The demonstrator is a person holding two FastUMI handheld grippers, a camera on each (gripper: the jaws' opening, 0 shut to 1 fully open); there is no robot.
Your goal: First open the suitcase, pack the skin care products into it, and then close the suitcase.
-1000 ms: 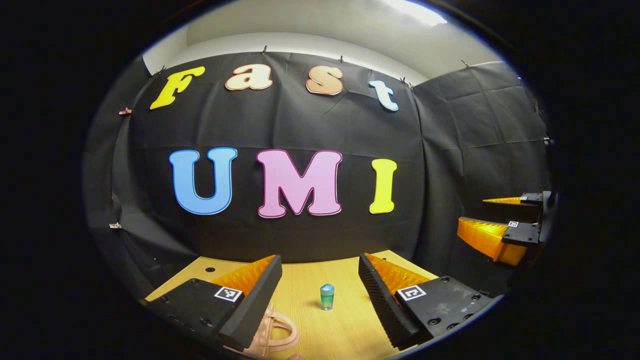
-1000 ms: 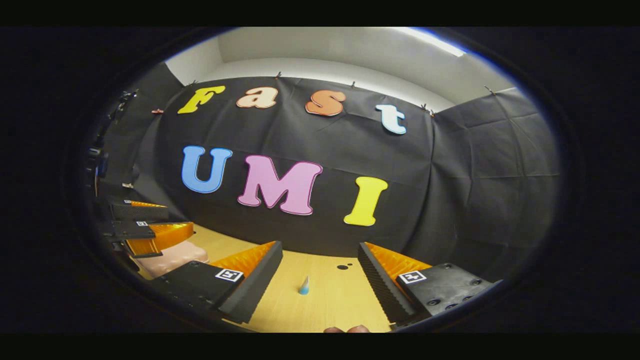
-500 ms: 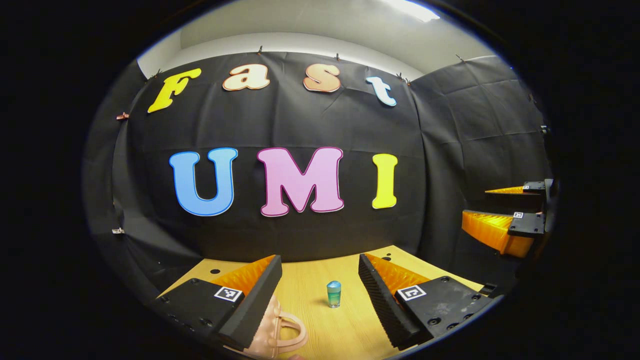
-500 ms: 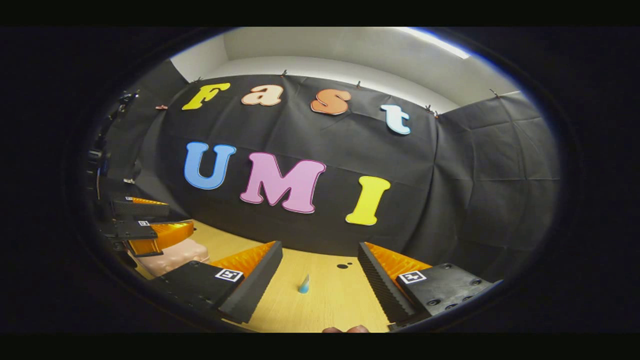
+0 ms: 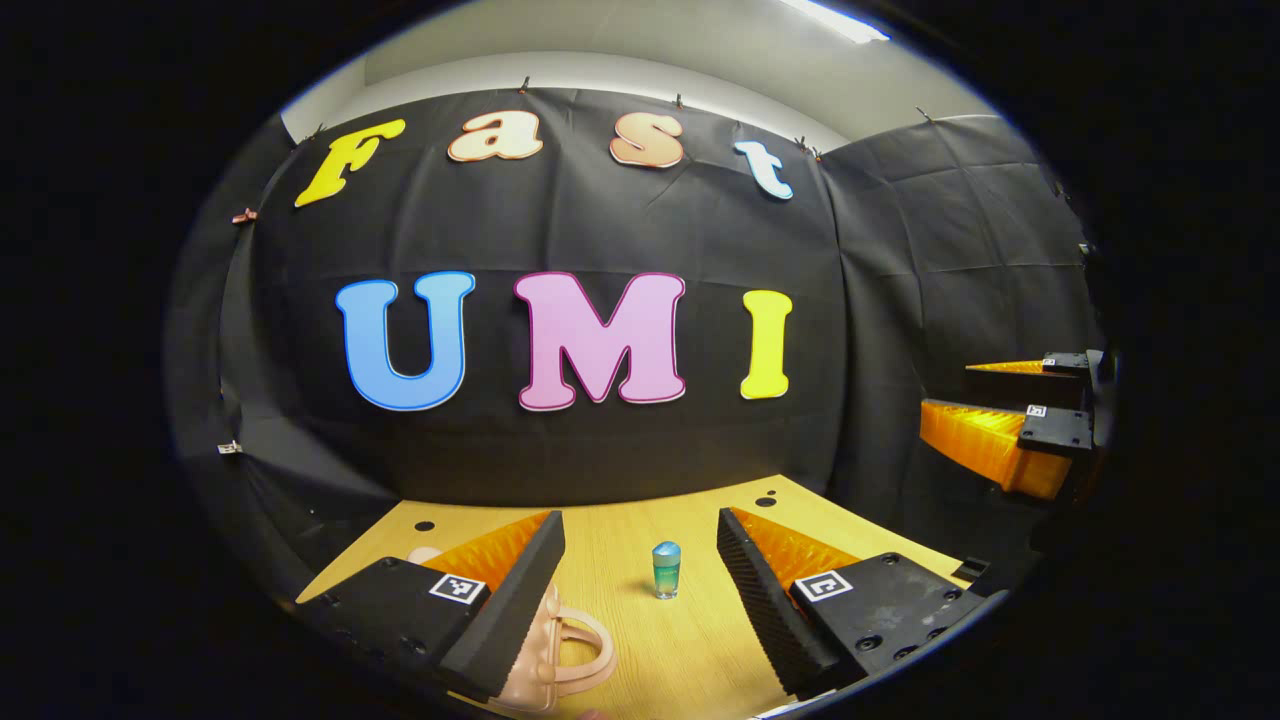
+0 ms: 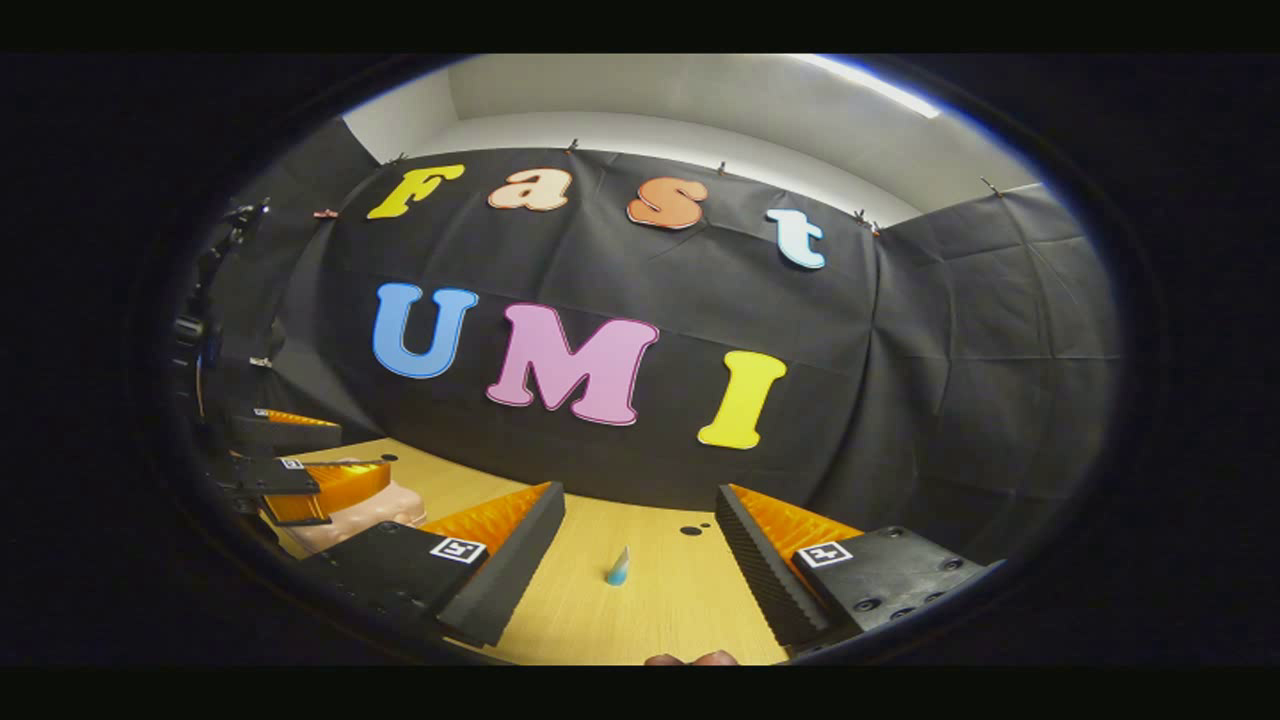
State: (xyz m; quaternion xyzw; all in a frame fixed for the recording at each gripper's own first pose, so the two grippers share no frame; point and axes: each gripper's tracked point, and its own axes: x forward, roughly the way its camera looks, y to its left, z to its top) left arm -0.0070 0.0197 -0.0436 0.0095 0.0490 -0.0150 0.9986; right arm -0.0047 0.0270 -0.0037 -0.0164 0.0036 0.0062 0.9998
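I held both grippers above the wooden table (image 5: 640,660), left gripper (image 5: 640,590) spread wide, right gripper (image 6: 640,570) spread too, small bottle (image 5: 666,570) upright between left fingers, untouched, pink suitcase (image 5: 560,650) closed near left finger.

Left gripper (image 5: 640,580) tipped down slightly; suitcase (image 5: 560,650) seemingly more exposed.
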